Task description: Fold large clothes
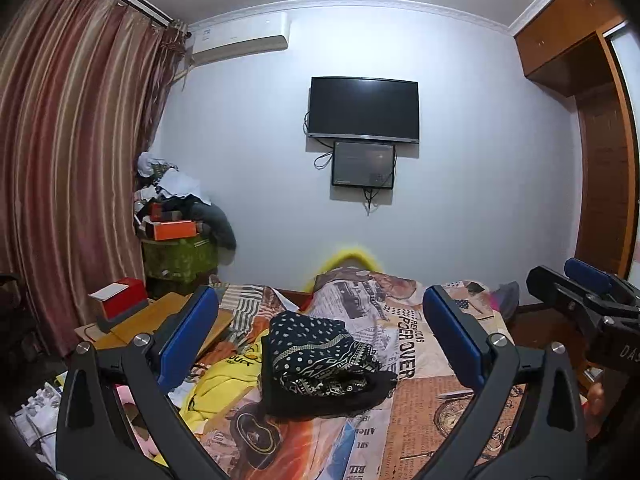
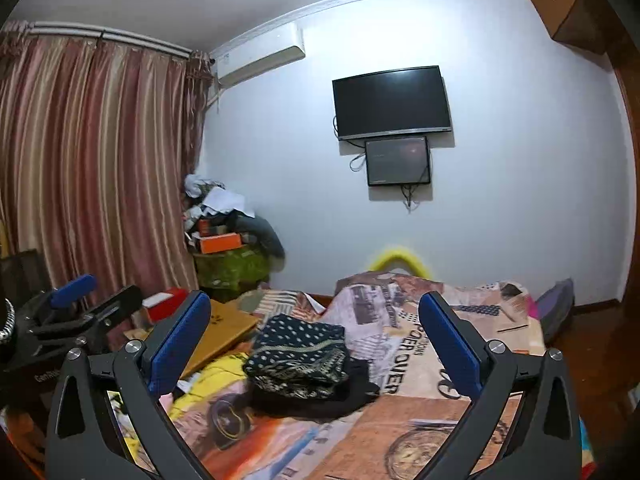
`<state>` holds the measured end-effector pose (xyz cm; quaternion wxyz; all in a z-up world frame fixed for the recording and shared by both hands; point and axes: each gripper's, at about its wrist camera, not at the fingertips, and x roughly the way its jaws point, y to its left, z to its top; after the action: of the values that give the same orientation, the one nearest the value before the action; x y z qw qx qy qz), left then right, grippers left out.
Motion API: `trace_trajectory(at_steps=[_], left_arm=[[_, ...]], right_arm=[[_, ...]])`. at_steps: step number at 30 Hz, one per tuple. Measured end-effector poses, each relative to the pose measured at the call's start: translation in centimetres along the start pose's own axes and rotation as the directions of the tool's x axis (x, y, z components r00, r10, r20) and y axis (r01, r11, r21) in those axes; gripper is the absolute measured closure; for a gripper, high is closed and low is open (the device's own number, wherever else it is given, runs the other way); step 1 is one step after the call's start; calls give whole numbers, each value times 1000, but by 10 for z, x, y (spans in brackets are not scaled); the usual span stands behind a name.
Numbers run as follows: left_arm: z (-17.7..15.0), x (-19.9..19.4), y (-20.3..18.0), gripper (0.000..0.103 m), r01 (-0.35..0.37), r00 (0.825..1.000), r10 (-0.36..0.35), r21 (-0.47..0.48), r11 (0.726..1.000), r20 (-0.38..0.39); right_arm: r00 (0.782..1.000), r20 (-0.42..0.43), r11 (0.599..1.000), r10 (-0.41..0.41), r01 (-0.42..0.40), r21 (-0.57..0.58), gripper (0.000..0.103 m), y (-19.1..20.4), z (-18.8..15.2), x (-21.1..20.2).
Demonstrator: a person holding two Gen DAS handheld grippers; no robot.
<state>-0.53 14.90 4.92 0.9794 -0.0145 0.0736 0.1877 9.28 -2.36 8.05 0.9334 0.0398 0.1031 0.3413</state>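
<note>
Bedroom walls in pale grey back a bed [image 1: 440, 408] covered by a newspaper-print sheet, with a TV [image 1: 364, 108] mounted on the far wall and striped curtains [image 1: 72, 160] to one side. On the sheet lies the task's item: a dark dotted garment [image 1: 320, 356], already folded into a compact bundle, resting on a black cloth [image 2: 352, 392] and just beside a yellow shirt [image 1: 224, 384].

The bundle looks loosely stacked, so I judge it could slump or unfold if nudged. The yellow shirt's edge lies so close that a low reach for it might drag the dotted garment along.

Both grippers hover above the bed, pointing almost level toward the far wall, side by side. The left gripper [image 1: 320, 340] has its 2 blue pads [image 1: 188, 332] spread wide with nothing between them. The right gripper [image 2: 316, 340] is likewise wide apart and empty, clear of the clothes.
</note>
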Motion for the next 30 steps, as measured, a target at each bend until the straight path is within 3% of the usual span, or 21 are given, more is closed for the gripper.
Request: trace_trajectory(at_steps=[20, 30], left_arm=[[-7, 3, 8, 0, -17, 999, 15, -43, 999, -28], [-10, 6, 1, 0, -23, 999, 22, -18, 1000, -42]], right_arm=[[999, -46, 999, 12, -11, 30, 0, -9, -10, -4], [998, -66, 999, 23, -21, 31, 0, -9, -11, -6]])
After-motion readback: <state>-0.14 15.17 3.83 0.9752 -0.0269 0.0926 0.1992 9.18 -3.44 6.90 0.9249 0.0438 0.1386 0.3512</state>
